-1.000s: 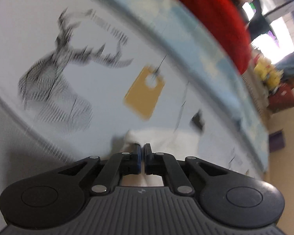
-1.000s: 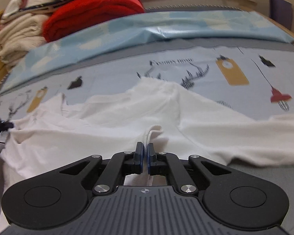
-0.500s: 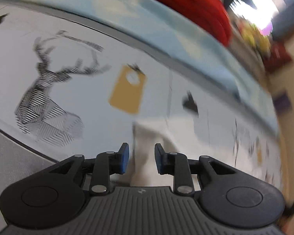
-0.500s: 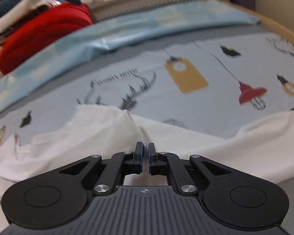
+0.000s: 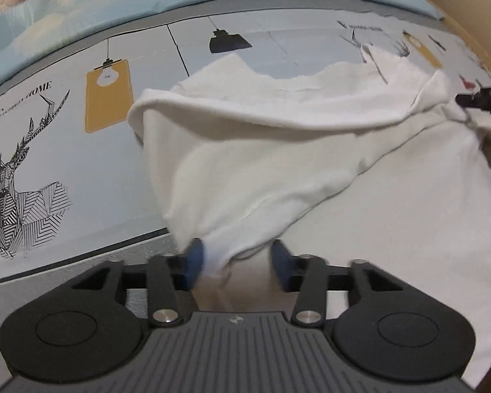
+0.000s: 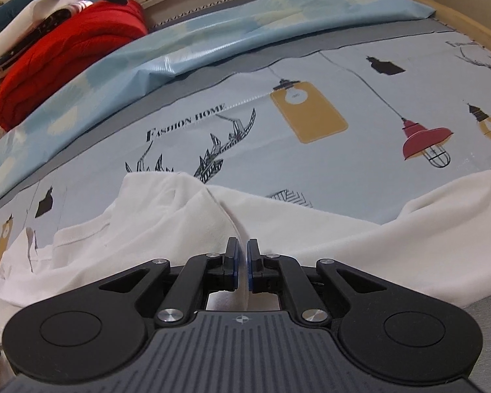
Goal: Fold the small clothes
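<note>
A white garment (image 5: 278, 150) lies crumpled on the printed table cover, its near edge folded over. My left gripper (image 5: 236, 255) points steeply down at a corner of it. The jaws stand apart, and the cloth hangs loose between the blue pads (image 5: 193, 258), only brushing the left one. In the right wrist view the same white garment (image 6: 167, 216) spreads across the foreground. My right gripper (image 6: 242, 255) is shut on a pinched ridge of it. The black tip of the right gripper (image 5: 481, 100) also shows at the far right of the left wrist view, at the garment's other end.
The printed cover (image 6: 311, 75) with deer and lamp drawings lies under the garment. Behind it runs a light blue sheet (image 6: 212, 32). A folded red blanket (image 6: 65, 55) and a stack of other clothes (image 6: 32, 9) sit at the back left. A wooden edge (image 6: 468, 9) borders the right.
My left gripper went from shut on the cloth to open, rolled and swung so the whole garment now faces it. My right gripper stayed shut and carried its fold a little to the right.
</note>
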A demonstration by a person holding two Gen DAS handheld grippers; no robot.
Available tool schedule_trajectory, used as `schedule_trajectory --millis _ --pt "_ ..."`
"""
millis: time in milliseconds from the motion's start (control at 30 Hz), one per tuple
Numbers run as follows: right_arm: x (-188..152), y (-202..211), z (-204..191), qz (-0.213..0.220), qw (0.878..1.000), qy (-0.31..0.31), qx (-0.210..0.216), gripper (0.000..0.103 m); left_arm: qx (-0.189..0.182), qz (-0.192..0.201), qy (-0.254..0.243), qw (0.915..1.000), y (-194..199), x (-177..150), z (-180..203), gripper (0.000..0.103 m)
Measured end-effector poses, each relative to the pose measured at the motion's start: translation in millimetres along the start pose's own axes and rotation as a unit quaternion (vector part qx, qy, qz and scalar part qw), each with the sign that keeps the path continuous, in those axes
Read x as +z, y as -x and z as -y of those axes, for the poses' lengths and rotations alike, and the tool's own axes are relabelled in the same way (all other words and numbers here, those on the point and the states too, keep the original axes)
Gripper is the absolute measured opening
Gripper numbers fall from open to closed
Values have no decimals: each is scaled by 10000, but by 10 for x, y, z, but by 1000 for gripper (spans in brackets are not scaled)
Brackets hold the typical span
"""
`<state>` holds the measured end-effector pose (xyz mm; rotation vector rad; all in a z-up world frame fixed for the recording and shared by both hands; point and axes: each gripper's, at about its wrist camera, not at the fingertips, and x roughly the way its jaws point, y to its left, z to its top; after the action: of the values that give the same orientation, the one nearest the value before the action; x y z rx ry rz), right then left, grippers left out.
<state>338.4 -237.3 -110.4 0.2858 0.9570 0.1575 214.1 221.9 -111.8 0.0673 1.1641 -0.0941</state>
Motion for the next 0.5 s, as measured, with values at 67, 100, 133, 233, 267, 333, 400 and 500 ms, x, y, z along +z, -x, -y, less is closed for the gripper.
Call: schedule_trajectory --millis 67,100,133,233,267,333,400,500 --pt "-5 -13 -1 -20 10000 -27 9 14 12 24 -16 10000 16 13 -35 8" --pt "-9 -21 -3 -46 10000 -37 45 21 -11 54 57 10000 38 14 -71 7" --pt "-13 -29 -5 -58 9999 -38 110 31 -8 70 102 9999 62 43 -89 6" --pt "-32 -94 -50 -208 9994 123 252 34 24 108 127 9999 153 97 -149 5" --pt "-42 -119 -70 -225 9993 204 217 33 16 127 136 9998 182 113 -158 5" --pt "-40 -134 -104 -212 9992 267 205 4 28 208 177 9996 275 131 -202 5" --pt "23 -37 -148 24 9993 222 301 4 6 365 286 9989 388 148 -266 5" --pt "260 442 -174 1006 9876 -337 1155 4 -44 450 296 9985 527 134 -331 4"
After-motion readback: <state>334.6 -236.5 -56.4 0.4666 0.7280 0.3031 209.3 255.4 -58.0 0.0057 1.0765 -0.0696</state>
